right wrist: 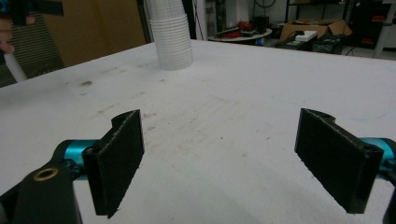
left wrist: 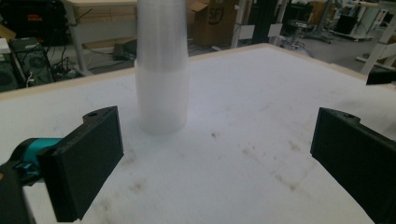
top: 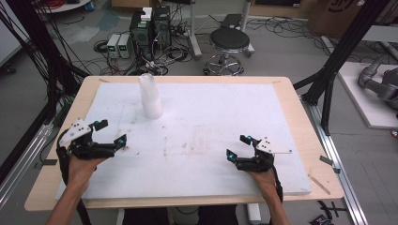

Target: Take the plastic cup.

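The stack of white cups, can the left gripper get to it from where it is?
Probably yes. The stack of white cups stands upright straight ahead of the left gripper, whose fingers are wide open with nothing between them, and only bare white board lies between.

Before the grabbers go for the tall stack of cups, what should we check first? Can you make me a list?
1. Stack of cups standing upright on the white board: ok.
2. Left gripper jaws open and holding nothing: ok.
3. Right gripper jaws open and holding nothing: ok.
4. Board bare between the left gripper and the stack: ok.
5. Left gripper pointed at the stack: ok, the stack sits just left of middle in its view.
6. How many cups are in the stack: cannot tell.
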Tool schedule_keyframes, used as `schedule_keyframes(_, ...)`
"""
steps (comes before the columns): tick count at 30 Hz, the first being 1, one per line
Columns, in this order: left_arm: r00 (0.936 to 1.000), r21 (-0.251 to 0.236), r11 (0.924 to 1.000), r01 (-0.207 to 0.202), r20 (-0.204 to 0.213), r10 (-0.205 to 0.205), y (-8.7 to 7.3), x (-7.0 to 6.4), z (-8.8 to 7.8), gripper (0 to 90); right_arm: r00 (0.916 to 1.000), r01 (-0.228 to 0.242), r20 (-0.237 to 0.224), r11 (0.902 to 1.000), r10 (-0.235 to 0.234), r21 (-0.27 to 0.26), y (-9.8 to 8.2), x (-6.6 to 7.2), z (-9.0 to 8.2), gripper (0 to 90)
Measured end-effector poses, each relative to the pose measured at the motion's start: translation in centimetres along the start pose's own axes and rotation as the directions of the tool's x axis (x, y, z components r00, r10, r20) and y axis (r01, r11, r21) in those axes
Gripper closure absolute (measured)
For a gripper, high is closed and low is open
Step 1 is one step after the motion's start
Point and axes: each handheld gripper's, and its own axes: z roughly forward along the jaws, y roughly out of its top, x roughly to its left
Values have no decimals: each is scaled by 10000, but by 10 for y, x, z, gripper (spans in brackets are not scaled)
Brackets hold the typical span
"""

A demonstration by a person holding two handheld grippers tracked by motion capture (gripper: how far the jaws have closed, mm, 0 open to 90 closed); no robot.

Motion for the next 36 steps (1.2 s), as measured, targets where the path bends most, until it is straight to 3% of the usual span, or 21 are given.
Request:
schedule_keyframes(7,9983,-2,9991,-435,390,435,47,16,18,24,10000,-5,-12,10000,5,-35,0,0,0,157)
schedule_keyframes(17,9949,395,9956,-853,575,830,81,29,52,24,10000,-37,-19,10000,37,-15,0,-1,0,158)
schedule_keyframes(23,9890,1029,9880,-1154,1043,1046,106,44,73,24,10000,-10,-19,9999,10,-109,0,-1,-1,158)
schedule_keyframes(29,9827,940,9865,-1341,1411,1201,126,56,89,24,9999,-118,-53,9999,118,-21,0,-1,0,158)
schedule_keyframes(31,9772,655,9824,-1748,1336,1650,131,58,94,24,9999,-100,-50,9999,100,-45,0,-1,0,157)
schedule_keyframes(32,9759,531,9832,-1749,1414,1660,133,59,96,24,10000,-67,-29,10000,67,-62,0,-1,0,157)
schedule_keyframes(34,9735,624,9847,-1629,1728,1501,136,64,102,24,9999,-104,-54,9999,104,-23,0,-2,0,157)
schedule_keyframes(36,9689,894,9793,-1818,1861,1629,139,67,109,24,9998,-177,-52,9998,177,4,0,-2,0,157)
